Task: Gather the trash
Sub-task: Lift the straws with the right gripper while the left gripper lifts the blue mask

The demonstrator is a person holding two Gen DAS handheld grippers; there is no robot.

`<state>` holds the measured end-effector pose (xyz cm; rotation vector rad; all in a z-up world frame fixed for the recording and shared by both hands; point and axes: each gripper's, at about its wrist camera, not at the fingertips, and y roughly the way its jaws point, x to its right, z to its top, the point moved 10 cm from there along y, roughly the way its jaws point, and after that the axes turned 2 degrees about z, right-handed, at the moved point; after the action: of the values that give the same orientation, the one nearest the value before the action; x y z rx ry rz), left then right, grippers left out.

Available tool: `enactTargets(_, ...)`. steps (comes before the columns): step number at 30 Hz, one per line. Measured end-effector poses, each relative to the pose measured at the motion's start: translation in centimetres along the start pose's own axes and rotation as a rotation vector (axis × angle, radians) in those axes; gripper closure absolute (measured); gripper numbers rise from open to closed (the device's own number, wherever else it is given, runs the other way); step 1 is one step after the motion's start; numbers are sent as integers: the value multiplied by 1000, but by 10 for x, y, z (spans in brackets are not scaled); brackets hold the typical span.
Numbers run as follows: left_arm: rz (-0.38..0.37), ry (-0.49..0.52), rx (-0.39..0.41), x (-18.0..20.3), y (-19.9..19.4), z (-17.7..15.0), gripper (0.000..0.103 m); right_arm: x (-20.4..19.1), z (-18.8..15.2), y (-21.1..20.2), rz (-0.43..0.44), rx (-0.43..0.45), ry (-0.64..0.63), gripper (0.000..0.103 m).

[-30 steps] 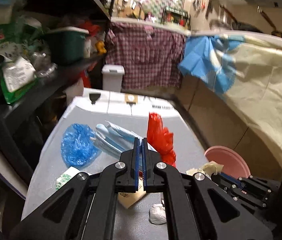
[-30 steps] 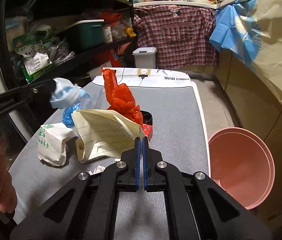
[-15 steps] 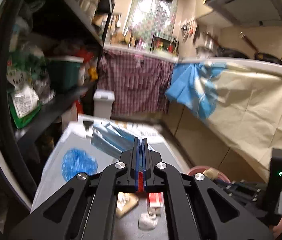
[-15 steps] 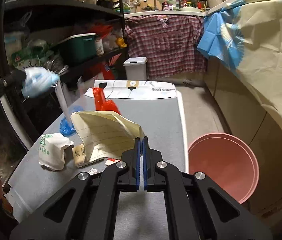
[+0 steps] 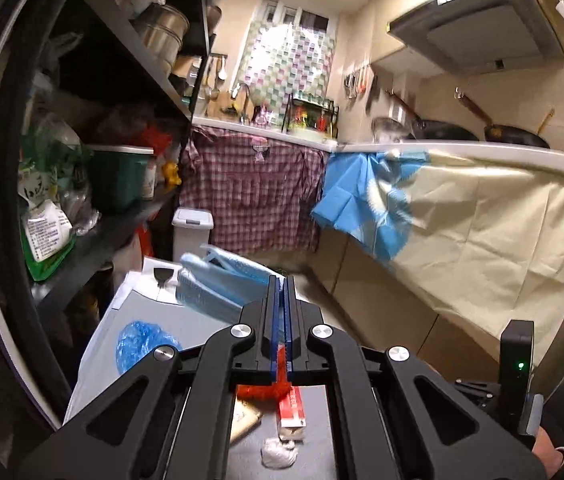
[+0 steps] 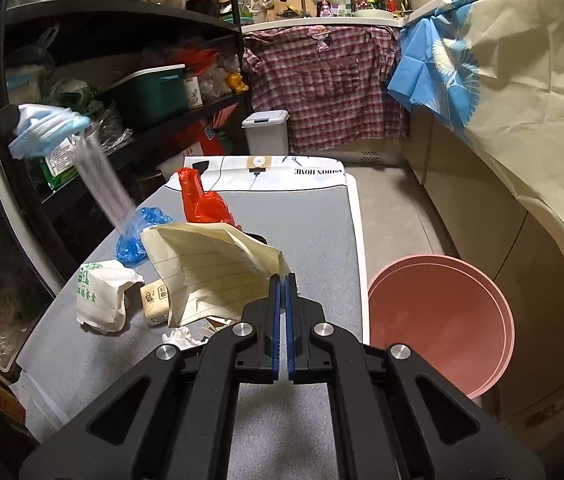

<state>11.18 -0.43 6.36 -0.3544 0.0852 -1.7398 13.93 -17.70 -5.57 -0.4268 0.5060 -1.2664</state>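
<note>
My left gripper [image 5: 281,280] is shut on a pack of light blue face masks [image 5: 221,284], held up above the grey table [image 6: 314,220]. In the right wrist view the same mask pack [image 6: 47,130] hangs at the far left with a clear wrapper trailing below it. My right gripper [image 6: 282,280] is shut on the corner of a crumpled yellow lined paper [image 6: 209,268], raised a little over the table. A pink bin [image 6: 442,316] stands open on the floor to the right of the table.
On the table lie a red plastic bag [image 6: 201,204], a blue plastic wad [image 6: 137,232], a white tissue packet [image 6: 99,296], a small carton [image 6: 155,298] and a crumpled tissue [image 6: 181,336]. Black shelves [image 6: 121,20] crowd the left; a cloth-draped counter [image 6: 522,100] runs along the right.
The left gripper has lifted the mask pack off the table and tilted upward. The right gripper shifted slightly with the yellow paper still in it, then stayed put.
</note>
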Motion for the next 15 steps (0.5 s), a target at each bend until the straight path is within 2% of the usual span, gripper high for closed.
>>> enactTargets(1,-2,-12,-89,-2,15,-14,101,-1,-1,1,2,-3,-1,101)
enactTargets(2,9,-35,-119,-8,20,-22,101,-2,-1,1,3,-4,-1,101)
enactTargets(3,30,-53,-100,-14,18,-21,101,-3,-1,1,4,-6,-3,101)
enactTargets(4,14,-61,-53,-13,9,-13,101,-3,-2,1,5,-5,-5,101)
enactTargets(6,7,-23,-6,-8,0,-2,101,-4,-1,1,4,-2,-10,101)
enactTargets(8,29,-25,-98,-15,18,-16,101,-4,-1,2,4,-3,-10,101)
enactTargets(9,54,-68,-102,-25,19,-21,101,-4,0,3,6,-6,-7,101)
enactTargets(10,42,-86,-91,-27,17,-19,101,-4,-1,3,7,-6,-7,101)
enactTargets(13,26,-25,-69,-16,13,-11,101,-4,0,2,6,-3,-10,101)
enactTargets(15,20,-35,-64,-16,12,-9,101,-4,-1,2,7,-4,-8,101)
